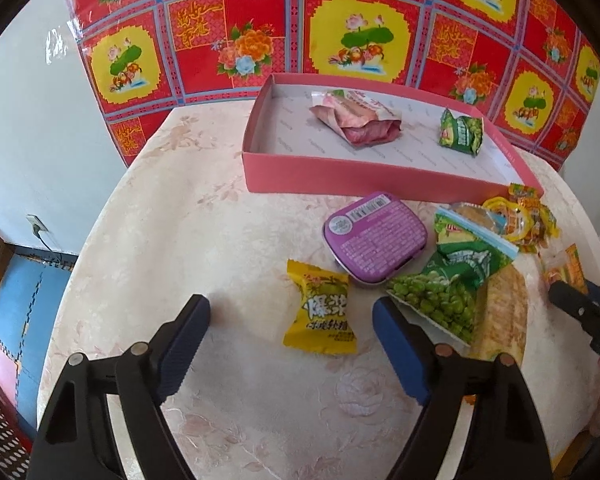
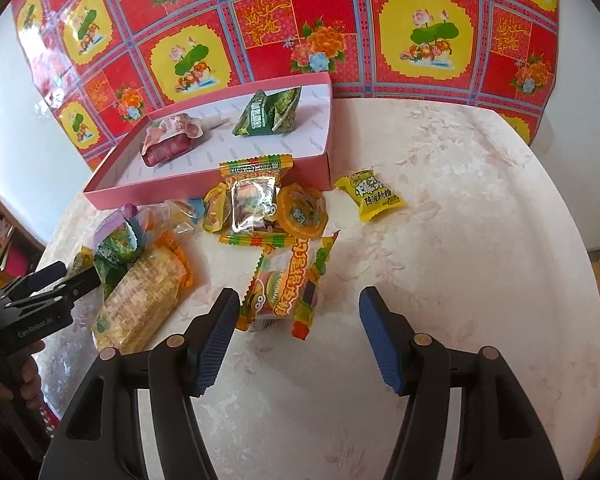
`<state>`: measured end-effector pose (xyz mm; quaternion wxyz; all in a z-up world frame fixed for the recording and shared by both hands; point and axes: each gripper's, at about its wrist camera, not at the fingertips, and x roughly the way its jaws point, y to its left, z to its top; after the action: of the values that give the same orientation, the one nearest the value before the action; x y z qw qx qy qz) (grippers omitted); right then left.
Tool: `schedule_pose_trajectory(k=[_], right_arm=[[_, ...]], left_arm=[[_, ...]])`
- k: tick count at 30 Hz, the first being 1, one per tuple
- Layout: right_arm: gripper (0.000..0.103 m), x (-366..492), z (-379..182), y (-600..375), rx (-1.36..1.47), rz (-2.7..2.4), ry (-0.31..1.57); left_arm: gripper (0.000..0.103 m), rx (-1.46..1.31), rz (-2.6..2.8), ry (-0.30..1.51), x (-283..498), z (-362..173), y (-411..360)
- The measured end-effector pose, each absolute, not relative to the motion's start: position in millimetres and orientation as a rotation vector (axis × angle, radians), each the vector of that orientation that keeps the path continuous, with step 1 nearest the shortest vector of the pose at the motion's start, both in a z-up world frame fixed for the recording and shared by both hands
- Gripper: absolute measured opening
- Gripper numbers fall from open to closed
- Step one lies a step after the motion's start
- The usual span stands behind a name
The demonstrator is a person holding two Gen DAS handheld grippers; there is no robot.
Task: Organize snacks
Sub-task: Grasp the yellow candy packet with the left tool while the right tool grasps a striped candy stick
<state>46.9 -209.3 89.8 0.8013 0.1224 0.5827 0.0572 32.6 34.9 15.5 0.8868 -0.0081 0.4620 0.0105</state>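
left gripper (image 1: 291, 320) angled steeply down over the desk (image 1: 180, 220), jaws spread either side of a yellow candy packet (image 1: 320, 312), not touching. right gripper (image 2: 300, 320) likewise pitched down, jaws spread, gummy packet (image 2: 288, 288) between them, untouched.

Both views are bright with even daylight. The pale table (image 1: 204, 216) looks washed out and throws only soft, faint shadows under the snacks. Glare streaks the glossy red patterned sheet (image 1: 60, 40) at its left edge. Fisheye distortion bends straight lines strongly, and dark vignetting fills the corners. Focus is fairly sharp at centre, softer toward the rims.
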Motion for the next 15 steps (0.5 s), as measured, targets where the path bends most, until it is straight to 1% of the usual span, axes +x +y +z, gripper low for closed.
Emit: schedule_pose_trajectory(k=[3, 5, 8, 10, 11, 13, 14, 15], right_arm=[[0.064, 47, 90, -209, 0.26, 0.124, 1.245], [0.064, 46, 90, -208, 0.256, 0.125, 1.243], [0.064, 47, 90, -209, 0.257, 0.129, 1.242], [0.064, 47, 90, -212, 0.279, 0.132, 1.243], [0.064, 47, 90, -213, 0.294, 0.132, 1.243], [0.063, 48, 90, -218, 0.332, 0.131, 1.25], [0.062, 48, 90, -219, 0.344, 0.131, 1.252], [0.061, 48, 90, -221, 0.357, 0.131, 1.254]], left_arm=[[0.086, -0.015, 0.02, 0.955, 32, 15, 35], [0.084, -0.012, 0.016, 0.949, 31, 15, 34], [0.076, -0.009, 0.004, 0.943, 30, 17, 32], [0.064, -0.005, -0.006, 0.937, 29, 18, 30], [0.061, -0.005, -0.009, 0.934, 29, 18, 29], [0.047, -0.009, -0.012, 0.932, 29, 20, 30], [0.044, -0.013, -0.012, 0.931, 29, 20, 31], [0.038, -0.018, -0.01, 0.931, 29, 20, 32]])
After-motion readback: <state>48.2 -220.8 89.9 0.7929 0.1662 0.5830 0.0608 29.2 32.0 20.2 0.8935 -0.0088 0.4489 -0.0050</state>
